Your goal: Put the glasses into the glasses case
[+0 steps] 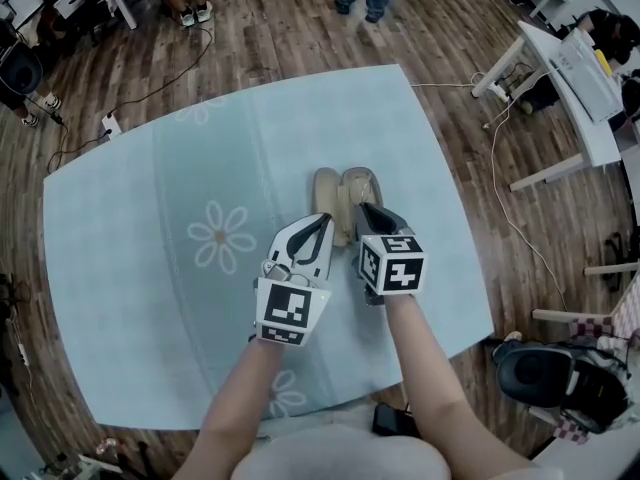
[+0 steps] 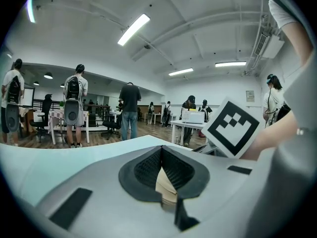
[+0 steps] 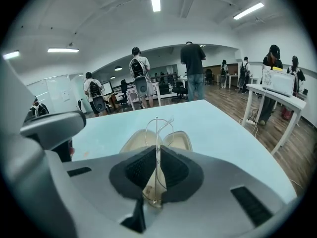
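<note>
The beige glasses case (image 1: 345, 196) lies open on the light blue tablecloth (image 1: 150, 268), its two halves side by side; it also shows in the right gripper view as the case (image 3: 182, 139). My right gripper (image 1: 366, 209) is shut on thin wire-frame glasses (image 3: 157, 133), held upright just above the near end of the case; the right gripper (image 3: 157, 152) has its jaws pressed together. My left gripper (image 1: 322, 220) sits at the case's near left rim. In its own view the left gripper (image 2: 161, 148) is shut with the beige case edge (image 2: 166, 186) between the jaws.
The cloth carries white flower prints (image 1: 221, 236). White desks (image 1: 580, 78) stand beyond the table's right side, and a dark bag (image 1: 552, 376) sits on the floor at lower right. Cables (image 1: 160, 83) run over the wooden floor, and people stand past the far edge.
</note>
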{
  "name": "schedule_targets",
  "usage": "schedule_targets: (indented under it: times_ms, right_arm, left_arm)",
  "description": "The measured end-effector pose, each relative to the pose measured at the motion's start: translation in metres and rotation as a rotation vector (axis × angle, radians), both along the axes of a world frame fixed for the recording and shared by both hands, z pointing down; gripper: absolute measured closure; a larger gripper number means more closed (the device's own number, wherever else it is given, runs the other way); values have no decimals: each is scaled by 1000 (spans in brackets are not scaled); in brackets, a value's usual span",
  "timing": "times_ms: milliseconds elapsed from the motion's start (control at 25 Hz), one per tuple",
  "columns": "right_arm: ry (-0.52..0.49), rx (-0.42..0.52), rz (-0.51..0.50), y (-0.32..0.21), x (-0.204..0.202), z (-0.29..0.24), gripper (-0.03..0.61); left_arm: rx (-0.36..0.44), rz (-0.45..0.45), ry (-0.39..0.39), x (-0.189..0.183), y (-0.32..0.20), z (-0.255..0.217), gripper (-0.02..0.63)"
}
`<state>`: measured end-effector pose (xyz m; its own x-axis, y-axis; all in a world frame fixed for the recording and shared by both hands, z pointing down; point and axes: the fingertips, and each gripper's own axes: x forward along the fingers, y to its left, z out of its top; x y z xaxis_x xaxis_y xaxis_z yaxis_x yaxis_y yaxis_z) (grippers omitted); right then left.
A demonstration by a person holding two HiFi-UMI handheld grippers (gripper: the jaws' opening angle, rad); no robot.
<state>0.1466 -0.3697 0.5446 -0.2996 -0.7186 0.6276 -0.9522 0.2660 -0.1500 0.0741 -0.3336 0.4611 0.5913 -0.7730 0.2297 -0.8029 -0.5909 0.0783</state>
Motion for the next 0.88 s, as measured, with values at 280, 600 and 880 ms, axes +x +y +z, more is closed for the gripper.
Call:
schedule_targets:
  times_ms: [280,600,880]
  right_arm:
    - [26,-46,23,-11,6,27,547]
    - [40,-111,53,-15,19,43,546]
    - [27,-123,54,-17,17,41,545]
  left_arm:
    - [-25,10,-9,0,-3,10,604]
    - [-42,20,-9,4,-5,15,604]
    - [-46,22,-14,-1,-6,13,604]
